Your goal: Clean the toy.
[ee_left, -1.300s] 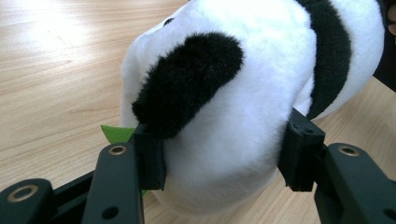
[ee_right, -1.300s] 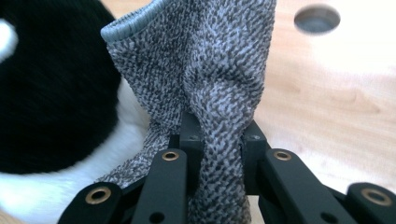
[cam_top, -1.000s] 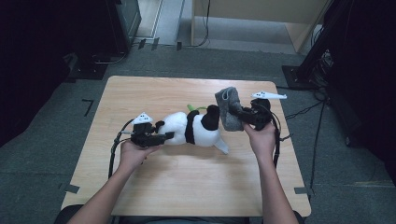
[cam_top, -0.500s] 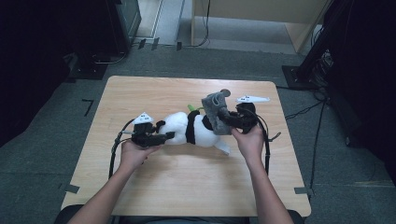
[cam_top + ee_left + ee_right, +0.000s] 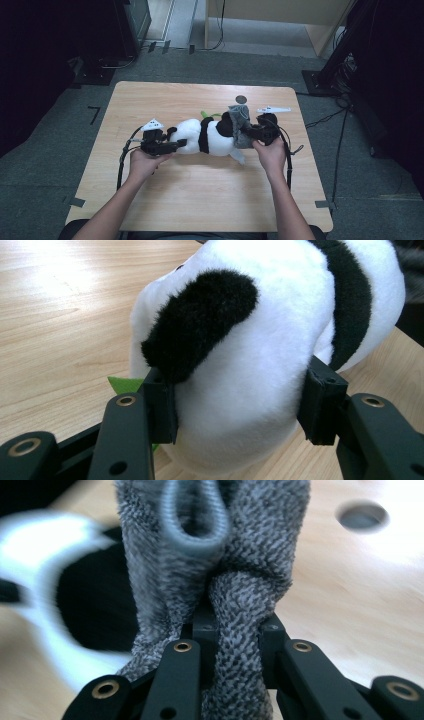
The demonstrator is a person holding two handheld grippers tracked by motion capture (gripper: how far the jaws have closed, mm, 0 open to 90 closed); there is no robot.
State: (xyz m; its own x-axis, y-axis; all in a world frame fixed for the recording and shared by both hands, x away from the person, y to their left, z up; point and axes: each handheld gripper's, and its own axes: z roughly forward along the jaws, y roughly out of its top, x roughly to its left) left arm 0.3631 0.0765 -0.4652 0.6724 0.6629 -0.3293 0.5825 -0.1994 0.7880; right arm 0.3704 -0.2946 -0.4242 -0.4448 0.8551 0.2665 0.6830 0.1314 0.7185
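High view: panda plush [image 5: 207,137] lies on its side mid-surface [image 5: 200,195], green tag poking out behind it. Left hand-held gripper [image 5: 176,145] grips one end of the plush; right hand-held gripper [image 5: 243,133] sits at the other end, pinching a grey knit sock [image 5: 240,122] that touches the plush's black limb. Small round hole [image 5: 241,99] in the surface just beyond.

Left gripper view: jaws partly open — pads pressed into both sides of the plush's white body [image 5: 250,365], squeezing it.

Right gripper view: jaws nearly closed on a bunched fold of the sock [image 5: 240,600] — ribbed cuff above, plush blurred at left.
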